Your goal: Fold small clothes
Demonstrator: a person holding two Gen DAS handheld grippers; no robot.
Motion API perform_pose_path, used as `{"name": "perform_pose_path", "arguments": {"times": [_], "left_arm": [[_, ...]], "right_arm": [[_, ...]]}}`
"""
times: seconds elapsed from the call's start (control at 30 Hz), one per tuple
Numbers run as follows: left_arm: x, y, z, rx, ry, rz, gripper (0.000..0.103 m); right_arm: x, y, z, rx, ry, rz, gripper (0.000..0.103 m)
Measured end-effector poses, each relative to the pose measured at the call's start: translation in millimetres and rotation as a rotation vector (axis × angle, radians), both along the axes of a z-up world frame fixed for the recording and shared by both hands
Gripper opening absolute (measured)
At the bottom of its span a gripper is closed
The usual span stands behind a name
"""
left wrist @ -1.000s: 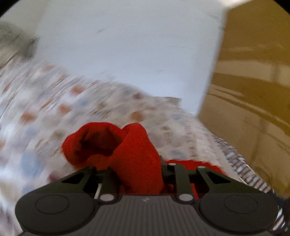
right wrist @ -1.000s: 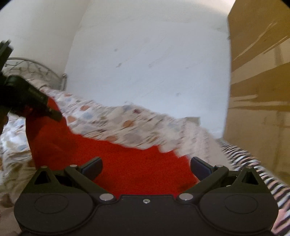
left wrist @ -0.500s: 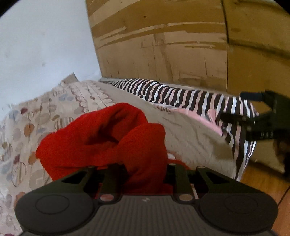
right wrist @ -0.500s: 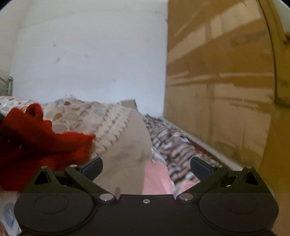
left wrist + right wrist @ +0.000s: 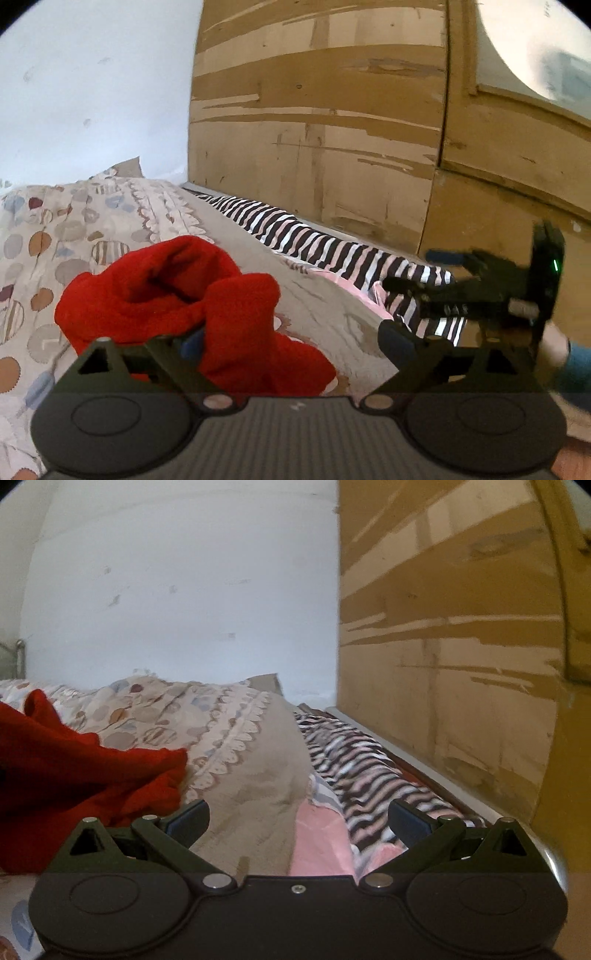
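A red knitted garment (image 5: pixel 207 306) lies bunched on the patterned bedspread (image 5: pixel 74 229), right in front of my left gripper (image 5: pixel 295 341). The left jaws stand wide open; the cloth drapes over the left finger but is not pinched. In the right wrist view the same red garment (image 5: pixel 74 768) lies at the left, beside the left finger of my right gripper (image 5: pixel 299 816), which is open and empty over the beige edge of the bedspread (image 5: pixel 258 768). The right gripper also shows in the left wrist view (image 5: pixel 417 273), at the right over the bed's edge.
A black, white and pink striped cloth (image 5: pixel 332 251) runs along the bed's far edge; it also shows in the right wrist view (image 5: pixel 362 768). A worn wooden wardrobe (image 5: pixel 332 129) stands close behind the bed. A white wall (image 5: pixel 184 590) lies beyond. A metal bed frame (image 5: pixel 14 657) is at far left.
My left gripper has opened and let go of the red garment, which now rests on the bed. Both grippers swung right toward the wardrobe; the right one moved off the garment.
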State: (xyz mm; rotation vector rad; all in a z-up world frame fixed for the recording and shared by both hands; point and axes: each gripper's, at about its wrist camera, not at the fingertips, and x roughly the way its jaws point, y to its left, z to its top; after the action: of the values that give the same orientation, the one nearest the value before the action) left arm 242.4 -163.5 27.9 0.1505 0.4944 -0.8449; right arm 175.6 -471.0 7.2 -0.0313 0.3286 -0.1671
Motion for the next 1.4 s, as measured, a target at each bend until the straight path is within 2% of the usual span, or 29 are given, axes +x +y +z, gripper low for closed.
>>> {"name": "perform_pose_path", "arguments": {"times": [0.13, 0.27, 0.37, 0.5, 0.63, 0.77, 0.87, 0.97, 1.0, 1.07, 1.1, 1.13, 1.17, 1.2, 1.27, 1.4], "left_arm": [[-8.9, 5.3, -7.4, -0.012, -0.008, -0.032, 0.096], [-12.5, 7.0, -16.8, -0.026, -0.01, -0.053, 0.097], [-13.0, 5.2, -20.9, -0.025, -0.017, -0.048, 0.097], [-16.2, -0.5, -23.8, 0.005, -0.043, -0.055, 0.098], [-17.6, -2.4, -25.9, 0.021, -0.054, -0.061, 0.098], [-16.1, -3.5, -25.8, 0.015, -0.046, -0.062, 0.098], [-15.8, -4.8, -26.4, 0.019, -0.048, -0.062, 0.098], [-17.0, -7.1, -27.2, 0.033, -0.057, -0.061, 0.098], [-17.3, -7.6, -27.2, 0.037, -0.058, -0.06, 0.098], [-17.4, -8.3, -27.1, 0.041, -0.058, -0.058, 0.098], [-17.2, -8.4, -26.8, 0.042, -0.056, -0.057, 0.098], [-16.8, -8.5, -26.6, 0.044, -0.055, -0.056, 0.098], [-16.3, -8.7, -26.1, 0.045, -0.053, -0.057, 0.098], [-15.9, -8.5, -25.8, 0.043, -0.052, -0.056, 0.098], [-15.4, -7.9, -25.4, 0.04, -0.05, -0.055, 0.098], [-16.7, -5.1, -25.3, 0.032, -0.052, -0.052, 0.098]], "right_arm": [[27.9, 5.7, 26.7, -0.077, 0.036, 0.134, 0.102], [70.8, 12.9, 65.3, -0.19, 0.096, 0.382, 0.102], [104.8, 24.0, 95.2, -0.159, 0.187, 0.566, 0.102], [142.0, 57.7, 122.7, -0.103, 0.302, 0.728, 0.1], [159.8, 99.7, 137.3, -0.149, 0.394, 0.86, 0.095], [168.1, 127.4, 138.5, -0.116, 0.475, 0.966, 0.092], [167.8, 139.5, 133.3, -0.077, 0.499, 0.99, 0.09], [174.9, 151.6, 122.7, -0.031, 0.527, 0.969, 0.085], [177.2, 156.5, 118.7, -0.024, 0.536, 0.969, 0.081], [181.8, 164.8, 110.0, -0.032, 0.557, 0.971, 0.064], [183.4, 167.7, 106.1, -0.043, 0.565, 0.969, 0.043], [184.2, 169.1, 101.9, -0.06, 0.575, 0.96, 0.029], [184.9, 169.0, 99.9, -0.067, 0.579, 0.954, 0.029], [184.2, 166.1, 99.0, -0.067, 0.569, 0.943, 0.025], [180.8, 153.6, 101.1, -0.048, 0.526, 0.898, 0.021], [166.9, 108.0, 98.2, 0.07, 0.44, 0.761, 0.018]]}}
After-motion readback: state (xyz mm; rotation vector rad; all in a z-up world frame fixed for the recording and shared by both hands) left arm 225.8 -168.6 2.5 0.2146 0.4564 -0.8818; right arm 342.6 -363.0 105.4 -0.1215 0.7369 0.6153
